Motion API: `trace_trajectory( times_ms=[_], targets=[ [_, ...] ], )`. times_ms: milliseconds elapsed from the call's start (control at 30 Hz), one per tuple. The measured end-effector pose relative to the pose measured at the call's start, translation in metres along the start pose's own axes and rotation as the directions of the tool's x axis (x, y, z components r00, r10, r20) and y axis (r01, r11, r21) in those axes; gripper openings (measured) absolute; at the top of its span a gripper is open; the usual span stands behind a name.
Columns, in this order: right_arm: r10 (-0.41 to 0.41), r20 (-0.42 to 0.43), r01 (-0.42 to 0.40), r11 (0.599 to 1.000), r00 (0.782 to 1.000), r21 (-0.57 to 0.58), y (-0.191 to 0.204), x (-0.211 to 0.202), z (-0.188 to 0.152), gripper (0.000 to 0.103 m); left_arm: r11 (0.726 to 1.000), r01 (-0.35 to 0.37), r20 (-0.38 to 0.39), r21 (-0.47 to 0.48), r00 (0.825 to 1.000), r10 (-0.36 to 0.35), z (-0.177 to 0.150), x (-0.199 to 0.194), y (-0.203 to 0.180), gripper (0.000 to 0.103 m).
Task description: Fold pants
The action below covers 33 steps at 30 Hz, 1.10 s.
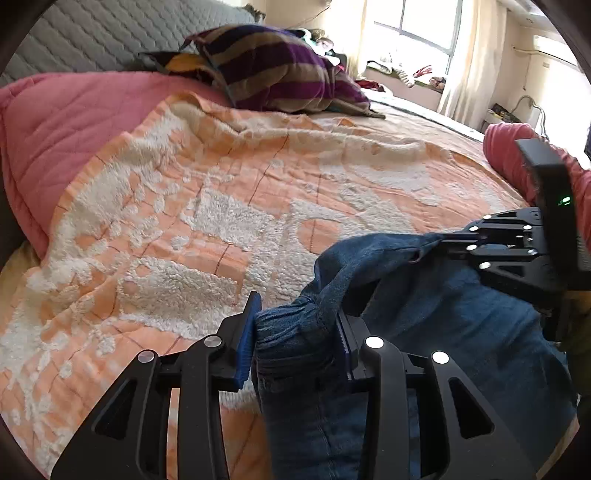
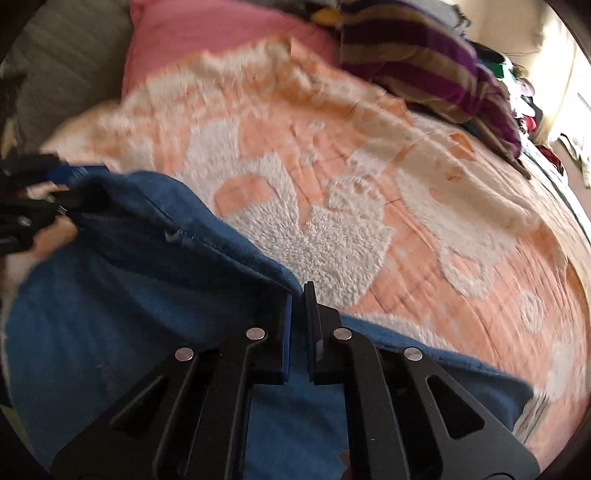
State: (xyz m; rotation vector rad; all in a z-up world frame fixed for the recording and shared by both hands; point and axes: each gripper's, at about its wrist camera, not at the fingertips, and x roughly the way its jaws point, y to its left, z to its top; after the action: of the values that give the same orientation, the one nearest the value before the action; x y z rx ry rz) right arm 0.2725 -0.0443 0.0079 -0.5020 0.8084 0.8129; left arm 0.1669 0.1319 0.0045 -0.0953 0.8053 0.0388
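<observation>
The blue denim pants (image 1: 436,317) hang between both grippers above the orange and white blanket (image 1: 221,192). My left gripper (image 1: 297,339) is shut on a bunched thick part of the pants. My right gripper (image 2: 298,317) is shut on the pants' upper edge (image 2: 229,254); it shows in the left wrist view (image 1: 458,240) at the right, holding a corner. The left gripper shows in the right wrist view (image 2: 55,195) at the far left, gripping the other end. The right wrist view is motion-blurred.
A pink quilt (image 1: 66,122) lies at the blanket's far left. A purple and tan striped blanket (image 1: 273,70) is heaped at the back. A grey quilted headboard (image 1: 110,33) stands behind. A window (image 1: 417,29) and clutter are at the far right.
</observation>
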Motion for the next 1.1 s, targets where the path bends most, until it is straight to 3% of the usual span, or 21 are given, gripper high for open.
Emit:
trace_trajectory(
  times_ms=[233,433,867,1100],
  targets=[
    [0.019,0.098,-0.022,0.999,0.995,0.033,0.014,-0.064,-0.026,0.002,0.998,0.016,0.056,0.06,0.998,-0.02,-0.011,-0.039,-0.017,0.034],
    [0.061,0.132,-0.062,0.998,0.989,0.005,0.054,-0.111,-0.065,0.002,0.992,0.023,0.056,0.121,0.998,-0.03,-0.04,-0.07,-0.026,0.034],
    [0.19,0.055,-0.189,0.982,0.98,-0.017,0.15,-0.138,-0.13,0.002,0.993,0.059,-0.032,0.104,0.998,-0.055,-0.109,-0.105,-0.013,0.034],
    [0.177,-0.017,-0.178,0.983,0.984,-0.051,0.174,-0.131,-0.153,0.002,0.993,0.098,-0.105,0.067,0.99,-0.09,-0.119,-0.101,-0.002,0.044]
  ],
)
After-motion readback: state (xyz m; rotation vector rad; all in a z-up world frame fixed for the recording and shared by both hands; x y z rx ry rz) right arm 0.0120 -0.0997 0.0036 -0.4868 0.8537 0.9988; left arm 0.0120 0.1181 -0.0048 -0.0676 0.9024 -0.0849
